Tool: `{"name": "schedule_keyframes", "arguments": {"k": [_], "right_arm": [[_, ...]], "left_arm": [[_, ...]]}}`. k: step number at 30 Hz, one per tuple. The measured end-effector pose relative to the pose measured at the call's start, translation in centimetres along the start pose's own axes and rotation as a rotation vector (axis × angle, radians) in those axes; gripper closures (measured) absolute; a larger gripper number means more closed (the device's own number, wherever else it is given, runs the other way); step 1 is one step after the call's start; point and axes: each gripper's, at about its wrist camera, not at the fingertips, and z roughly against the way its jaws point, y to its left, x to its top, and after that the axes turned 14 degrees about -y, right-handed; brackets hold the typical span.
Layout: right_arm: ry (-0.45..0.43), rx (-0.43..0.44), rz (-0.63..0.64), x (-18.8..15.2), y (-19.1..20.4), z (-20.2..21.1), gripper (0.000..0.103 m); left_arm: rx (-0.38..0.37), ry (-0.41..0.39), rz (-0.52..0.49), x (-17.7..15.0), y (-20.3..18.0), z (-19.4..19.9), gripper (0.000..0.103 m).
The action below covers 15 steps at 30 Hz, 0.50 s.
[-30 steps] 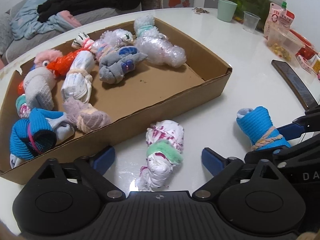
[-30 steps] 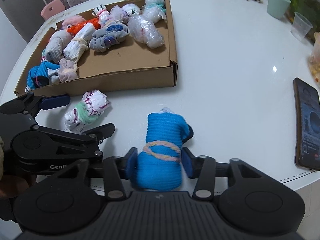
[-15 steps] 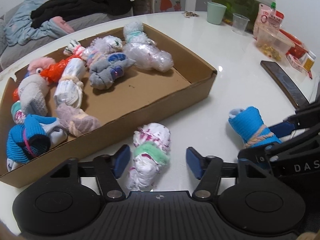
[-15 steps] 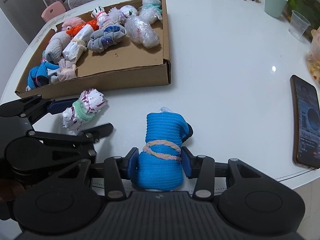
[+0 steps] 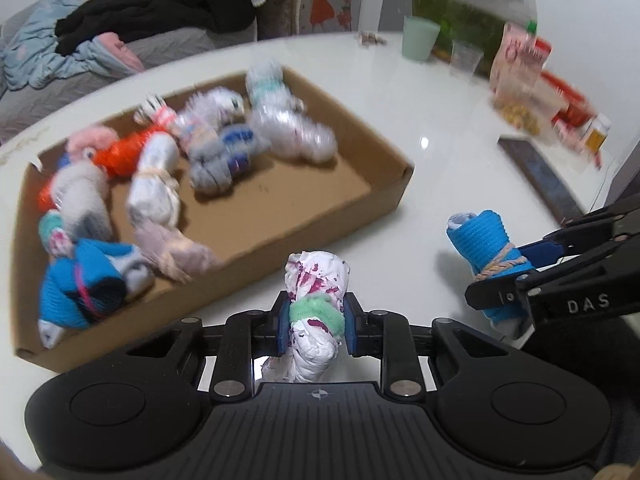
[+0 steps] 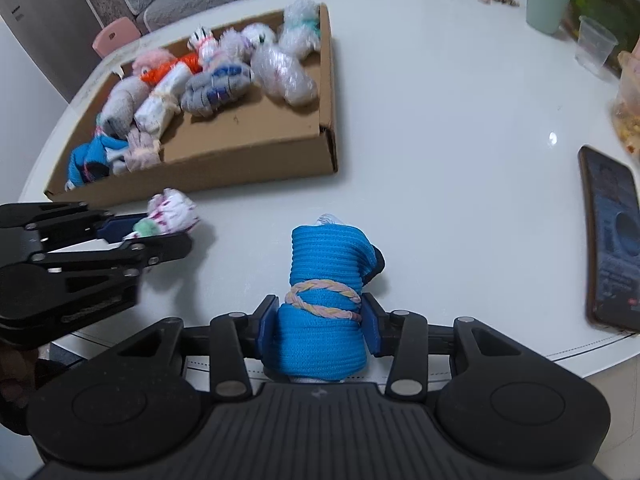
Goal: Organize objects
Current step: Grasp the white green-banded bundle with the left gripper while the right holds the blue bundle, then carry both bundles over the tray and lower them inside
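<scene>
Left claw (image 5: 315, 322) clamped on load, low over table; right claw (image 6: 319, 322) likewise, alongside.

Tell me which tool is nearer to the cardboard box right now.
Left. The left tool, shut on the white sock bundle, sits just short of the cardboard box front wall. The right tool, shut on the blue sock bundle, is farther back and off to the right.

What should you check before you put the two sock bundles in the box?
1. Left gripper shut on the white bundle: ok.
2. Right gripper shut on the blue bundle: ok.
3. Bare floor in the cardboard box on its right side: ok.
4. Bundles lifted off the table: cannot tell.
5. Phone away from the path to the box: ok.
</scene>
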Motion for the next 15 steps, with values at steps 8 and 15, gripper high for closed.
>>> {"name": "schedule_keyframes", "arguments": {"k": [8, 15], "right_arm": [[-0.076, 0.010, 0.006, 3.6, -0.9, 3.6, 0.064], [-0.132, 0.045, 0.089, 8.5, 0.0, 3.9, 0.063]], "left_arm": [[0.014, -0.059, 0.082, 4.7, 2.4, 1.8, 0.071], [0.023, -0.058, 0.119, 8.7, 5.0, -0.3, 0.071]]}}
